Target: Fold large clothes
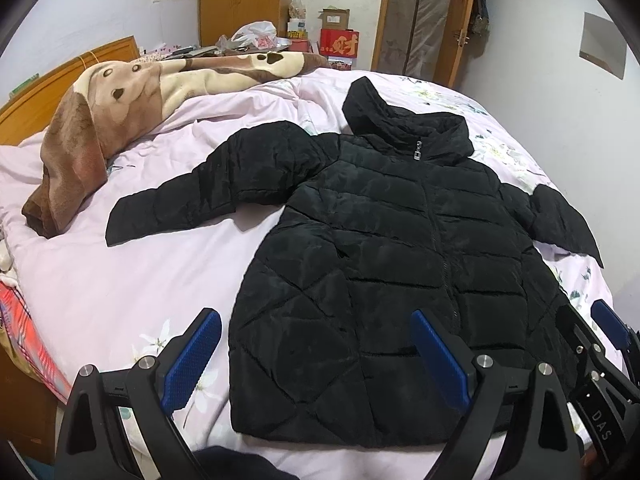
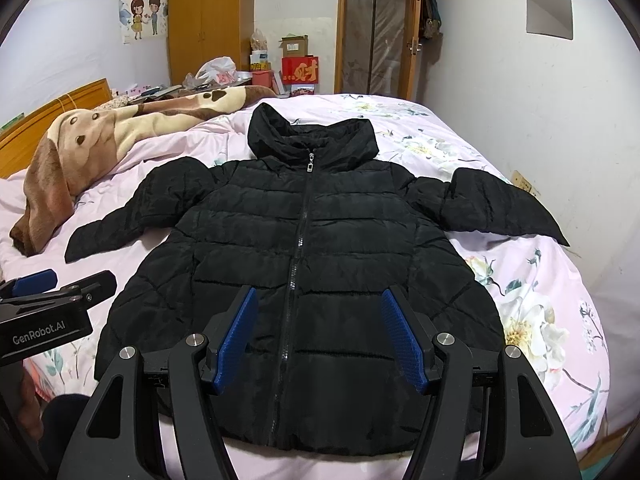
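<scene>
Flat on the bed (image 2: 540, 280), a black jacket (image 2: 304, 264) is spread, zipped, sleeves out. Both the left gripper (image 1: 316, 344) and right gripper (image 2: 316, 328) are held with jaws apart above its hem, nothing gripped; bare sheet is seen beside each edge.

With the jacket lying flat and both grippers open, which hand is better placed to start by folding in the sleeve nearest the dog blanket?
Left, probably. The left gripper hangs open over the black quilted puffer jacket's hem corner on that sleeve's side; the right gripper sits open over the zipper, further away.
</scene>
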